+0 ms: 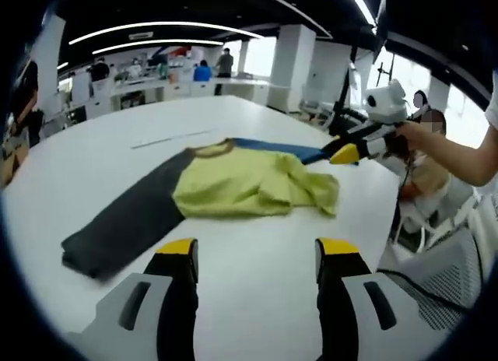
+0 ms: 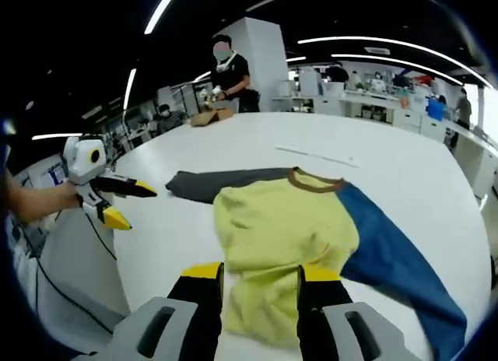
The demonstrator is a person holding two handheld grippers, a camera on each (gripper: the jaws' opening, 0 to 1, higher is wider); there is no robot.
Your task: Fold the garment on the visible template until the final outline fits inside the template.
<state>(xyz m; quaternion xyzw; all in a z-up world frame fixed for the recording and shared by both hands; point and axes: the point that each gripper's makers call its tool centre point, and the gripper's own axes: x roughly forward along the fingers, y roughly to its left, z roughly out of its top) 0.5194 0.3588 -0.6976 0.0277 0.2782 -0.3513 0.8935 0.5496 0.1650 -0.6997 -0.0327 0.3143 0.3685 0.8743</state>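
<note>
White table (image 1: pixel 257 291) spreads through an open office with desks and people behind. On it lies the shirt (image 1: pixel 233 182): yellow body bunched, grey sleeve (image 1: pixel 124 221) stretched one way, blue sleeve (image 2: pixel 389 260) the other. Left gripper (image 1: pixel 257 256) hovers near the grey sleeve, jaws wide apart, holding nothing. Right gripper (image 2: pixel 261 277) is over the yellow hem, jaws parted, gripping nothing.

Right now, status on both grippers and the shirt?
Left gripper open, empty, short of the shirt. Right gripper open, fingers over the hem, gripping nothing. Yellow-green T-shirt with grey and blue sleeves rumpled, sleeves spread on white table. Nothing in the way.
</note>
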